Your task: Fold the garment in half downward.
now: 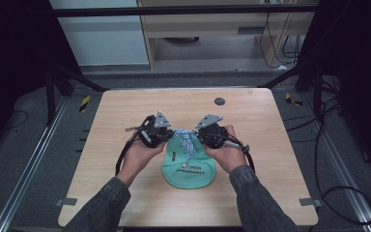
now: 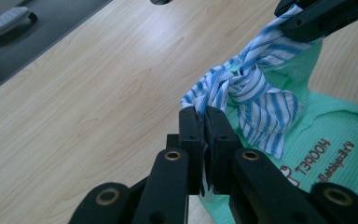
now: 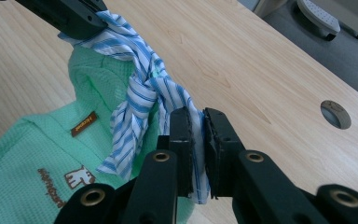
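Two pairs of jaws are clamping opposite ends of the knotted blue-striped tie [image 2: 256, 93], the left gripper [image 2: 204, 122] and the right gripper [image 3: 196, 122] pinching it just above the neck of the green drawstring pouch [image 1: 188, 166], which is lying on the wooden table [image 1: 125, 111] beneath both.

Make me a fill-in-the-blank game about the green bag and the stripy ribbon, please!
1. The bag lying on the table is ____ in colour.
2. The ribbon has white and ____ stripes.
3. The left gripper and the right gripper each pinch one end of the ____.
4. The middle of the ribbon is tied in a ____.

Missing words: green; blue; ribbon; knot
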